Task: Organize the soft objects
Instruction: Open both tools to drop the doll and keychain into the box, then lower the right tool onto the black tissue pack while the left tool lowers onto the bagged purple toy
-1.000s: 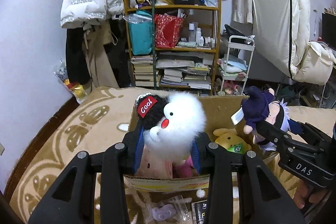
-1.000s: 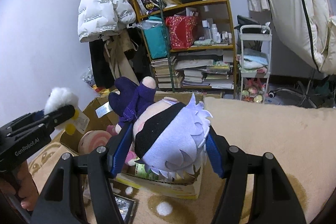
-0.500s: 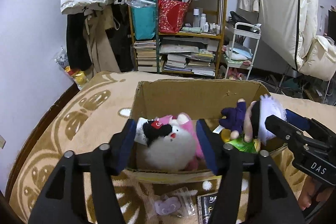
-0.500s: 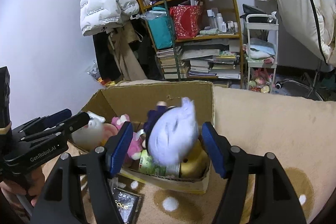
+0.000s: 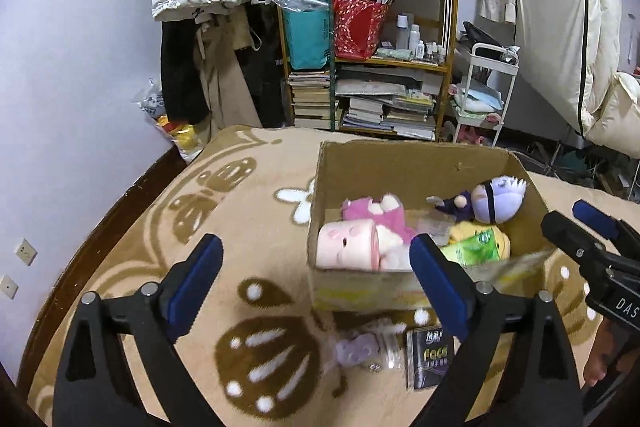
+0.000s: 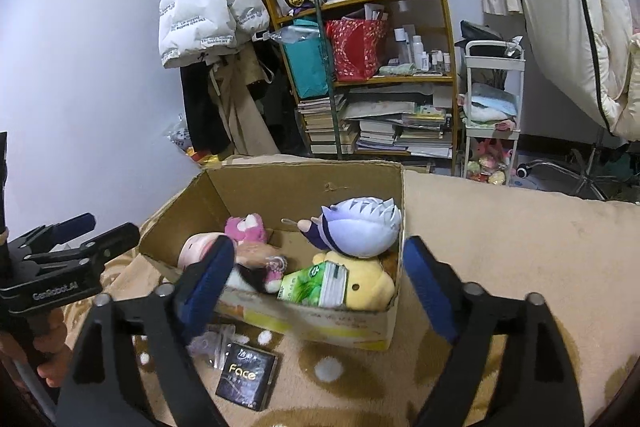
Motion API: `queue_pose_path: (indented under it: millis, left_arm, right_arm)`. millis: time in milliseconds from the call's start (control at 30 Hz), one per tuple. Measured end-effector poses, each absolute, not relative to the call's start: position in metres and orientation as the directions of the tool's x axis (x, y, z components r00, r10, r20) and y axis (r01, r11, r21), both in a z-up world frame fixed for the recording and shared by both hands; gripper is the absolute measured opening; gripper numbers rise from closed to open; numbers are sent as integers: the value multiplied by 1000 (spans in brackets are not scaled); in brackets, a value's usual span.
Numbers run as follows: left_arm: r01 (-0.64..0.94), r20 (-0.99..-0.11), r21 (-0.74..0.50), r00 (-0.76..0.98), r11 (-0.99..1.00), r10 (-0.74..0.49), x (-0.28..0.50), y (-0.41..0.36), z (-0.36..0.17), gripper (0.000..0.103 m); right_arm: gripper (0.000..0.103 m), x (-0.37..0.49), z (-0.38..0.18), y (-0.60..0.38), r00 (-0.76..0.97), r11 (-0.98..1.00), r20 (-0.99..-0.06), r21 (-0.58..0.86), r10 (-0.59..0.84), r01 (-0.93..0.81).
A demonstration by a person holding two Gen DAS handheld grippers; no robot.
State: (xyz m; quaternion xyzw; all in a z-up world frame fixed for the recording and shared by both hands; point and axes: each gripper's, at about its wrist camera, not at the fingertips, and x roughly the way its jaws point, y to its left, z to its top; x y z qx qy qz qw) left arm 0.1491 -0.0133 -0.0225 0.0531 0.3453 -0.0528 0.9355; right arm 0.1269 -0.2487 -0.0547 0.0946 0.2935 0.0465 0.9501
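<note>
An open cardboard box [image 5: 400,163] [image 6: 304,171] stands on a beige patterned blanket. Inside lie a pale-haired doll with a black blindfold [image 5: 498,197] [image 6: 362,227], a pink plush [image 5: 372,211], a pig-face plush [image 5: 346,243], a yellow plush [image 6: 368,285] and a green tissue pack [image 6: 308,285]. A black-and-white fluffy toy [image 6: 248,277] lies low at the box front. My left gripper [image 5: 312,251] hovers by the box's near left corner, its jaws opening and gripping nothing. My right gripper [image 6: 318,247] hangs over the near side of the box, jaws opening too, with the doll lying free beyond them.
A black "Face" packet [image 6: 248,375] and clear plastic bits with a lilac piece [image 5: 356,347] lie on the blanket [image 5: 240,227] in front of the box. Behind stand a crowded wooden shelf [image 5: 372,67] and a white trolley [image 5: 486,87]. A wall runs along the left.
Both grippers have opened wide. The white fluffy toy left the left gripper and the blindfolded doll left the right; both now lie in the box. The left gripper has shifted left and back.
</note>
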Motion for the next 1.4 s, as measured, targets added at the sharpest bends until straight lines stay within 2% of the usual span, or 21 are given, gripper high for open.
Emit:
queue_pose_path:
  millis: [67,167,633,967,1400]
  left_arm:
    - [138,-660,67,749,988,-60,144,-11,-20,97]
    - [138,-675,79,736,987,-49,133,-8,-17,99]
    - [128,-759,74,651,989,-28,110,2,-20,100]
    - [82,-828,-11,558,997,-55,136,15,-51,100]
    - [86,-881,-31,468,996,-68,157,10,-81,100]
  right_arm:
    - [95,120,-51,-247,824,978,-548,205,146,-38]
    - [103,107,-46,-245,826,979,-543,202,147,-41]
    - [103,66,-40,-233,814,984,-566,173,131,-38]
    - [103,72,-63,-221,774,991,-624,132,106,-29]
    - [103,92,-96,-212,720,996,-691,84,69,-15]
